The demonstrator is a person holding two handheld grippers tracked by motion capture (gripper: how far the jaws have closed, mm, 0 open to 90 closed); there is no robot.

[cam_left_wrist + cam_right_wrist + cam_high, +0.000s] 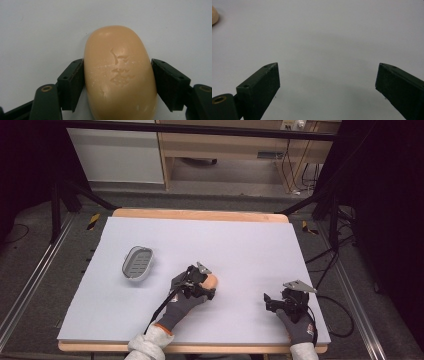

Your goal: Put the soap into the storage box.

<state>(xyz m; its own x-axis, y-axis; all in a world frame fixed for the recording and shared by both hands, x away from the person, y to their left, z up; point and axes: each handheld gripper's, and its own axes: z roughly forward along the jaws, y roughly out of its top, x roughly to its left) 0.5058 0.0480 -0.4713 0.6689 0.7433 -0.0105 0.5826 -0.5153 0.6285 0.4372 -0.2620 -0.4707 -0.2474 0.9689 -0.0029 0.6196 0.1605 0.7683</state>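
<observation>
- The soap (pixel 120 75) is clasped between the jaws of the left gripper (pixel 206 285), near the middle of the table (pixel 260 250); its long axis runs straight ahead, along the jaws.
- The soap dish (pixel 137 262) lies up and to the left of that gripper, well apart.
- The right gripper (pixel 272 301) is held wide apart, with nothing in it, farther from the dish.
- The soap's near end is cut off in the left gripper view; whether it is lifted cannot be told.

Soap bar (pixel 120 77), peach-tan, rounded oval.
Lying flat on the pale table cover, near the middle of the front half; stamped mark on top face, faint scuffs and whitish flecks; pinched at both long sides between the black jaws of the left gripper (pixel 117 82).
</observation>
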